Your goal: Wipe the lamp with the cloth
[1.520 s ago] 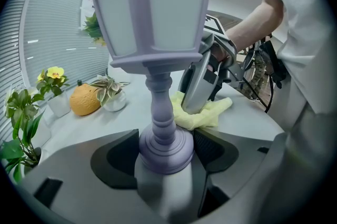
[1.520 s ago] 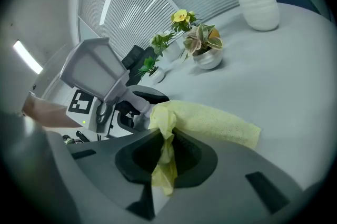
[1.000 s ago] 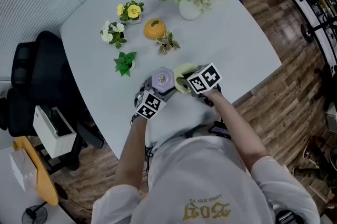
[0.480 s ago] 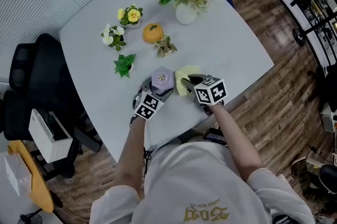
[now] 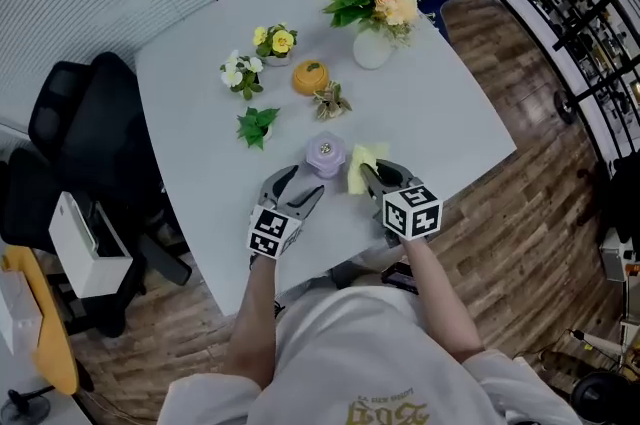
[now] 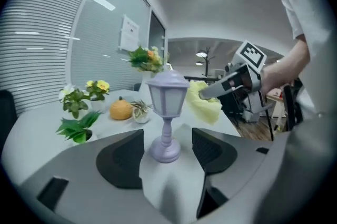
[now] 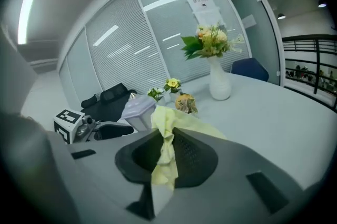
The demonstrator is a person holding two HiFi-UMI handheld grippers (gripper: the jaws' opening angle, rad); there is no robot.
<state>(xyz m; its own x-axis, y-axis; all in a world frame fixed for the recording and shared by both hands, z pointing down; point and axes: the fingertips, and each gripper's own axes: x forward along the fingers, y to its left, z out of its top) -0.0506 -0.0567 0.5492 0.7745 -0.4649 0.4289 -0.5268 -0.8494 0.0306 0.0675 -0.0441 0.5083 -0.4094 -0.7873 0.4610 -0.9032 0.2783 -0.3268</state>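
A small purple lamp [image 5: 325,153] stands upright on the white table [image 5: 440,113] near its front edge. In the left gripper view the lamp [image 6: 167,107] rises just ahead of and between the jaws, with gaps on both sides. My left gripper [image 5: 305,180] [image 6: 167,136] is open and holds nothing. My right gripper [image 5: 368,175] [image 7: 167,136] is shut on a yellow cloth [image 5: 360,165] [image 7: 164,152], which hangs bunched between its jaws just right of the lamp [image 7: 138,110]. The cloth [image 6: 205,101] hangs close beside the lamp's shade; I cannot tell whether they touch.
Behind the lamp are a green potted plant [image 5: 258,125], a small succulent [image 5: 330,101], an orange pumpkin-shaped ornament [image 5: 311,76], two little flower pots [image 5: 243,73] [image 5: 275,41] and a white vase of flowers [image 5: 372,48]. A black chair [image 5: 80,138] stands left of the table.
My left gripper has let go of the lamp, opened and drawn back towards me. The right gripper with the cloth has drawn slightly away from the lamp.
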